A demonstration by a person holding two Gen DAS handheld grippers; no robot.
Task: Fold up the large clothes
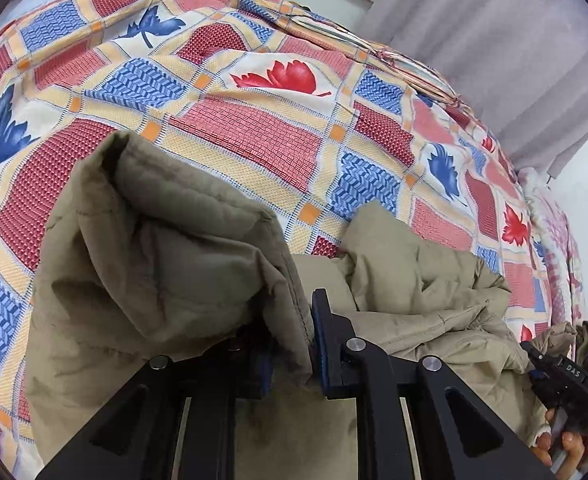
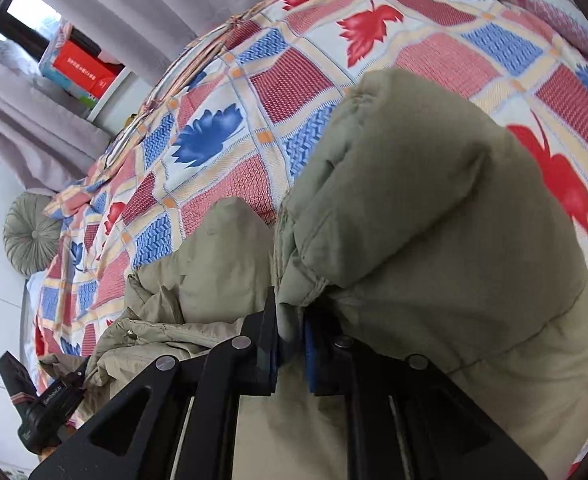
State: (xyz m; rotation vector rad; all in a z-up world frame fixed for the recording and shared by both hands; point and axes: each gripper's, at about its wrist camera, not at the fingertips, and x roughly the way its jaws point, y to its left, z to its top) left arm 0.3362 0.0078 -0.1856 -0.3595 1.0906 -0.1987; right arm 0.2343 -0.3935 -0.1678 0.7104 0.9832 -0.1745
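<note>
A bed [image 1: 254, 128] spread with a patchwork cover [image 2: 294, 80] of red and blue leaf squares fills both views, with grey curtains [image 1: 493, 40] behind it. The left gripper [image 1: 292, 354] has its jaws closed on a stitched edge of the olive padded jacket [image 1: 166, 248]; the cloth rises from the jaws in a puffy fold. The right gripper [image 2: 292, 350] likewise pinches a thick quilted fold of the same jacket, which bulges up and to the right of its jaws. Between the two grips, the rest of the jacket lies crumpled on the cover near the bed's near edge. Each gripper appears at the edge of the other's view. A round pleated cushion [image 2: 32, 234] sits at the bed's far corner, and a red box [image 2: 84, 70] stands on a shelf beyond the far edge.
</note>
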